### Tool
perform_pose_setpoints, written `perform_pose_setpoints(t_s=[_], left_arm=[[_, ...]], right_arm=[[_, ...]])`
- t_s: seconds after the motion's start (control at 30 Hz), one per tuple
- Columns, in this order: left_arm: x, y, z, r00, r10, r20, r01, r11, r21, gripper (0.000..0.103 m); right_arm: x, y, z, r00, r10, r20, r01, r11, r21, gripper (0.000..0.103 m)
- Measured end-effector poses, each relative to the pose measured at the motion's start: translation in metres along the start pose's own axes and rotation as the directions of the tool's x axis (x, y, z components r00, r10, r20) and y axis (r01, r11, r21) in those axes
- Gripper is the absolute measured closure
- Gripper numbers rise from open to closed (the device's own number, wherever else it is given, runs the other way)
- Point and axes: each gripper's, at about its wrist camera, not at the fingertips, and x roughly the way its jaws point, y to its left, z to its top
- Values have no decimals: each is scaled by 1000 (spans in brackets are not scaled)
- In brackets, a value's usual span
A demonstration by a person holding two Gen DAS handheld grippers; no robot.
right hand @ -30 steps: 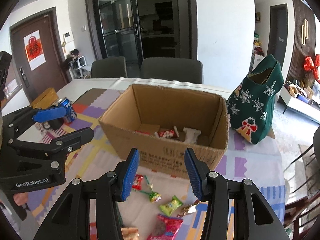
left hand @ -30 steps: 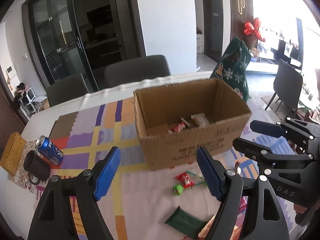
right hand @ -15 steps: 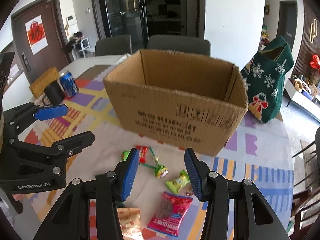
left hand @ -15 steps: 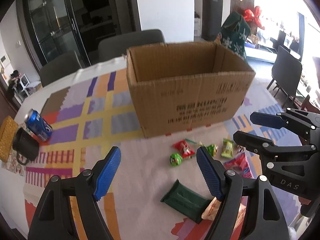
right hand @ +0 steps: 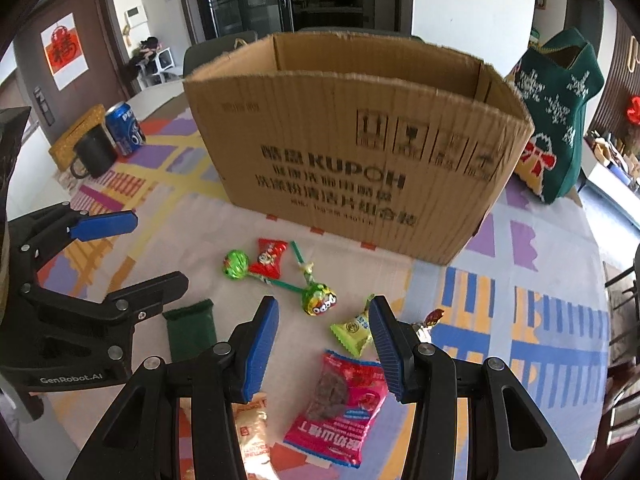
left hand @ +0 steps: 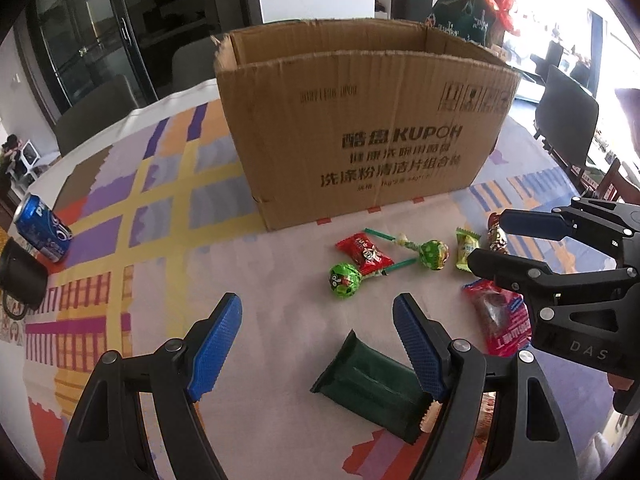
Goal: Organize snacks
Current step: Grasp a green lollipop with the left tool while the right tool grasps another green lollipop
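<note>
On the far left of the surface (left hand: 280,320), which is lying under a patchwork-patterned cloth, a black mug (right hand: 94,152) is standing just beside a blue soda can (right hand: 125,128), with a flat yellow woven box (right hand: 76,132) behind them. The left tongs (left hand: 316,344) are hovering with their blue-padded jaws spread wide and pinching nothing; a dark green rectangular foil snack packet (left hand: 372,392) is lying on the cloth below their right jaw. Farther off, in the middle, a large open brown cardboard box (left hand: 360,136) printed with dark lettering is standing on the cloth. Loose snacks are lying near its front wall: a round green-wrapped lollipop (left hand: 343,278) is touching a small red wrapped candy (left hand: 366,252), and a second green lollipop (right hand: 318,300) is lying just right of them, the two green sticks crossing. A small yellow-green candy sachet (right hand: 352,330) is sitting to the right again, with a tiny red-and-gold wrapped sweet (right hand: 430,320) beside it. The right tongs (right hand: 324,344) are hanging over this cluster, jaws partly spread and empty. Nearest the camera, a pink-red plastic snack pouch (right hand: 340,404) is lying below them, and a beige printed packet (right hand: 254,432) is lying to its left. At the far right a dark green knitted Christmas stocking bag (right hand: 556,116) is standing beside the box.
</note>
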Motion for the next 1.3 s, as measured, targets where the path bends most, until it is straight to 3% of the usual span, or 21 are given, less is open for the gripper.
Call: perform_pose_setpoints(t_s=[0.3, 0.63, 0.87, 1.13, 1.3], left_arm=[[27, 3, 2, 999, -32, -24, 32, 999, 11, 27], [54, 5, 6, 995, -79, -60, 79, 997, -4, 42], [66, 6, 9, 992, -104, -72, 102, 994, -23, 45], [72, 6, 11, 988, -134, -76, 131, 991, -39, 60], [69, 5, 11, 987, -145, -75, 143, 989, -38, 75]], right_arm=[[25, -3, -2, 999, 11, -36, -11, 1000, 1, 55], [46, -4, 1, 998, 33, -57, -32, 999, 23, 55], [57, -6, 6, 996, 48, -68, -46, 998, 37, 55], [69, 0, 11, 995, 66, -78, -63, 997, 41, 56], [74, 1, 11, 993, 83, -88, -78, 995, 56, 70]])
